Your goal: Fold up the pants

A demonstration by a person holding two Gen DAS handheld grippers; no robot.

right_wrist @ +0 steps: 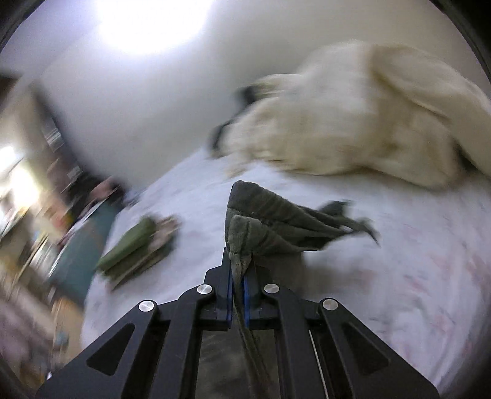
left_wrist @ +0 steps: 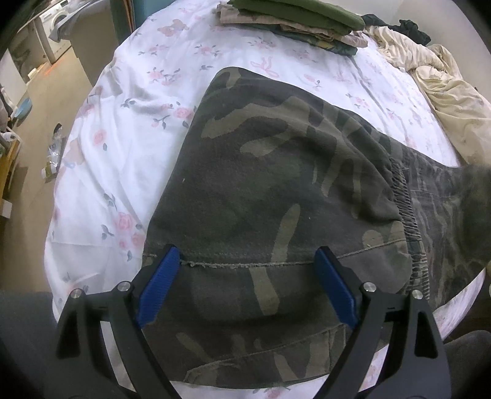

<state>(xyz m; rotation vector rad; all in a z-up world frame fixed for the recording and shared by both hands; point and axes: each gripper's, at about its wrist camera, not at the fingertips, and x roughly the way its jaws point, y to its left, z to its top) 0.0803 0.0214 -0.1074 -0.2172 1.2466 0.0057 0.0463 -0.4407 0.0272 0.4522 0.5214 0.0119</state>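
Note:
Camouflage pants (left_wrist: 276,190) lie partly folded on the floral bedsheet (left_wrist: 122,129). Their elastic waistband (left_wrist: 405,196) shows at the right of the left wrist view. My left gripper (left_wrist: 248,261) stands open, pointing down, with its blue pads (left_wrist: 159,285) resting on the pants fabric on either side of a seam. In the blurred right wrist view my right gripper (right_wrist: 238,261) is shut on a bunched end of the pants (right_wrist: 260,224), lifted above the bedsheet (right_wrist: 399,261). The rest of that cloth trails off to the right.
A stack of folded clothes (left_wrist: 291,21) (right_wrist: 135,245) sits at the far side of the bed. A cream blanket (left_wrist: 442,86) (right_wrist: 353,122) is heaped at the right. The floor (left_wrist: 33,147) with scattered items lies left of the bed.

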